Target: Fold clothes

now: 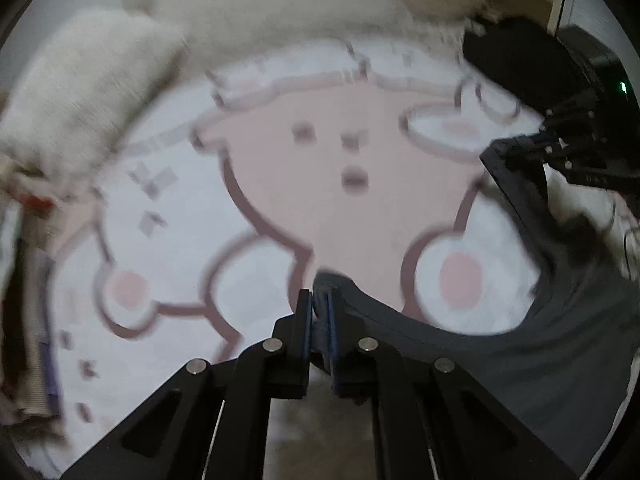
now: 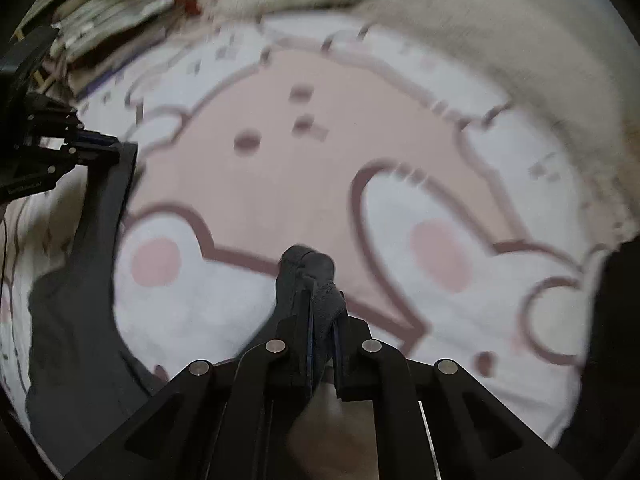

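- Dark grey fabric, the garment [image 1: 520, 344] we are folding, is pinched at 1 edge between the blue-lined fingers of our left gripper [image 1: 320, 312], whose jaws are closed down to a narrow slit with cloth bunched in it.
- From that pinch, in the left wrist view, the garment sweeps right and up in a curved band to our right gripper [image 1: 516, 152], seen there at the far right clamping another part of the same edge.
- In the right wrist view, our right gripper [image 2: 322, 312] is likewise nearly closed, with a wad of the dark grey garment [image 2: 308, 268] bulging above its fingertips.
- From that view the garment hangs down the left side and rises to the left gripper [image 2: 100, 146], which holds it at the upper left.
- Beneath the hanging cloth lies a bedsheet [image 1: 200, 240] printed with a large pink and white cartoon animal outlined in dull purple; much of it is blurred.
- Beyond the sheet, a fluffy cream blanket [image 1: 92, 88] is heaped along the far edge.
- Farthest off in the right wrist view, a stack of folded textiles [image 2: 112, 16] sits at the upper left, too blurred for us to sort out.
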Motion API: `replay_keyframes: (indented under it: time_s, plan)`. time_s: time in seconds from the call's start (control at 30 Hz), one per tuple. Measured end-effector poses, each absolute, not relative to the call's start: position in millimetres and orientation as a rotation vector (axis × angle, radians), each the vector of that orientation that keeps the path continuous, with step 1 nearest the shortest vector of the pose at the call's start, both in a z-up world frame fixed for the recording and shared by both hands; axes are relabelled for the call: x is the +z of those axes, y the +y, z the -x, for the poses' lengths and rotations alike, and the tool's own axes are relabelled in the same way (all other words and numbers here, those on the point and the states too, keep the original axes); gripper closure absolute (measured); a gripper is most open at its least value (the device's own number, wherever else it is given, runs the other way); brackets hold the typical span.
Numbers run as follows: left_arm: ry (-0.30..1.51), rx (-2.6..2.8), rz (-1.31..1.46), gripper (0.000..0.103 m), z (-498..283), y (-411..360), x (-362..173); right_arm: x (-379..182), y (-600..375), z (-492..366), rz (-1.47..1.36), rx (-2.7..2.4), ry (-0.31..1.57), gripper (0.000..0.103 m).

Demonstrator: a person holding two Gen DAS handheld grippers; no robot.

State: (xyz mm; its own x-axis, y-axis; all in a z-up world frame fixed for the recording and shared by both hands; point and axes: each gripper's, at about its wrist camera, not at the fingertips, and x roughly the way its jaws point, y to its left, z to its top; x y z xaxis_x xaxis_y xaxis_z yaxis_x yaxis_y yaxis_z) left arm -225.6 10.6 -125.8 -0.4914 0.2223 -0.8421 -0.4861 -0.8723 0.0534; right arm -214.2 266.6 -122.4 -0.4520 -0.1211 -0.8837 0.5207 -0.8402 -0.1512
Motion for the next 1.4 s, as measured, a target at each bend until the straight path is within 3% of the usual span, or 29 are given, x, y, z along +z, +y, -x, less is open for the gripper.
replay_keyframes:
  time_s: [0.1,0.33,0.47,0.57,0.67,0.77,0.9,1.1,1.23,1.4]
  plan:
    - [0.386,2.506,1.133,0.096,219.5,13.7,-73.6,-90.4,273.4,205.3,-1.261,-2.454,0.609,0.095]
    - [0.451,2.809,0.678,0.096,203.9,19.1,78.7,57.0,297.9,200.3,-0.888,-2.794,0.687,0.095]
    - [0.497,2.898,0.316,0.096,150.0,13.3,183.2,156.0,308.4,158.8,-0.590,-2.940,0.683,0.095]
    - [0.571,2.882,0.168,0.096,96.9,11.4,216.5,202.2,306.1,97.8,-0.431,-2.927,0.662,0.095]
    - [0.666,2.823,0.194,0.096,36.4,9.0,206.6,210.1,296.4,40.6,-0.392,-2.846,0.652,0.095]
    - [0.710,2.722,0.375,0.096,-10.1,9.5,153.8,177.8,281.8,-12.0,-0.468,-2.718,0.642,0.095]
    - [0.733,2.498,0.679,0.096,-65.1,19.1,49.6,71.6,271.6,-66.1,-0.744,-2.508,0.561,0.095]
    - [0.843,2.170,0.953,0.096,-122.7,29.6,-93.3,-92.8,265.9,-131.1,-1.055,-2.172,0.607,0.095]
    - [0.900,2.071,0.937,0.096,-143.1,28.9,-114.3,-116.3,268.1,-154.1,-1.113,-2.078,0.617,0.095]
    - [0.916,2.089,0.840,0.096,-155.1,17.8,-77.3,-113.0,259.2,-165.5,-1.056,-2.079,0.676,0.095]
